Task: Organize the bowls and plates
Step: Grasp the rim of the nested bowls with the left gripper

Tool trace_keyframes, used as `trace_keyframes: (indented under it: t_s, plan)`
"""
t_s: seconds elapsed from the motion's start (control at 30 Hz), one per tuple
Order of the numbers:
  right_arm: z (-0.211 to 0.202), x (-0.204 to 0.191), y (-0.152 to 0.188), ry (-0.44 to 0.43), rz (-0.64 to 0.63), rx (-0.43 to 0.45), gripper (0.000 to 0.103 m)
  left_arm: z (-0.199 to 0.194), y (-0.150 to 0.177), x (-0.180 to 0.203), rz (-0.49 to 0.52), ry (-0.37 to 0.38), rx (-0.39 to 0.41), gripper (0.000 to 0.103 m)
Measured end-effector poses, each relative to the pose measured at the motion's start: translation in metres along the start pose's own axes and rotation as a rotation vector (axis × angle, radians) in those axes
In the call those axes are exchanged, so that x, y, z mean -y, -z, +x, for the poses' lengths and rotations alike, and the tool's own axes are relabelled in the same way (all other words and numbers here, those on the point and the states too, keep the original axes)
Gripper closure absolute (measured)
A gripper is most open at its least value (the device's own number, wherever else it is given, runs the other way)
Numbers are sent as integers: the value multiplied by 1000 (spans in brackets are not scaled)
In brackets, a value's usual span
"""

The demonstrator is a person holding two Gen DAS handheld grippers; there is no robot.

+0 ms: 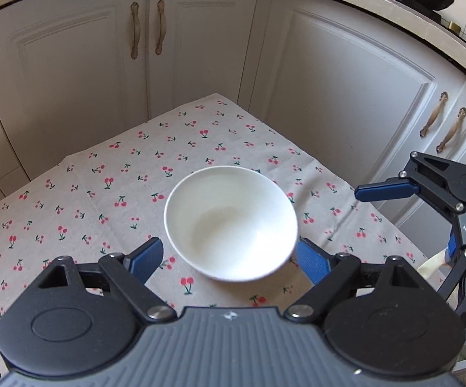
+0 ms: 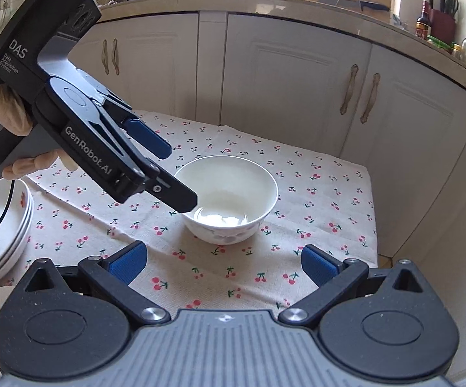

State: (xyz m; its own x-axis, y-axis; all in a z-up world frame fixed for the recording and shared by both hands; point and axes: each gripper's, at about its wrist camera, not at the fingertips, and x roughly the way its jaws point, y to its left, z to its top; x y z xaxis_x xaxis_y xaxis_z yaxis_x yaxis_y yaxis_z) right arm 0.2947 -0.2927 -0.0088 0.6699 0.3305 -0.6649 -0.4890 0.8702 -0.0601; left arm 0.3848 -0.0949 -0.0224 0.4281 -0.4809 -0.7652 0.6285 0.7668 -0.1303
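My left gripper [image 1: 229, 258] spreads wide around the white bowl [image 1: 231, 222] (right gripper [image 2: 221, 262] wide too, waiting near it) for lifting.

White bowl [image 2: 228, 200] upright on cherry-print worktop [image 2: 323, 200]. Left gripper [image 2: 181, 174] angled down, jaws apart, one finger over bowl rim. Right gripper [image 2: 221, 266] jaws wide apart, near bowl. Stacked plates [image 2: 4, 235] at left edge.

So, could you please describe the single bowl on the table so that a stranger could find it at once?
Look at the table with the cherry-print cloth in front of the white cabinets. Near the middle of the cloth stands a white bowl. Unlike the stacked plates at the left edge, it stands alone, is deep, and has a faint floral pattern outside.
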Motion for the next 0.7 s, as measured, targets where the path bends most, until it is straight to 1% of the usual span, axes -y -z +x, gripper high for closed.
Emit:
trace_keyframes:
  t_s: [0.27,0.37,0.6,0.7]
  plan:
    - [37,-2,-9,-9,-52,-23,1,24,-9,-12,-12,12,-11,14]
    - [48,-1,-11,-16,-50,-29,4,32,-10,-17,-21,17,-19,14]
    - [59,-2,-14,-21,-52,-31,8,45,-12,-22,-20,37,-31,15]
    - [62,-2,-14,-19,-50,-31,11,48,-14,-22,-16,44,-34,15]
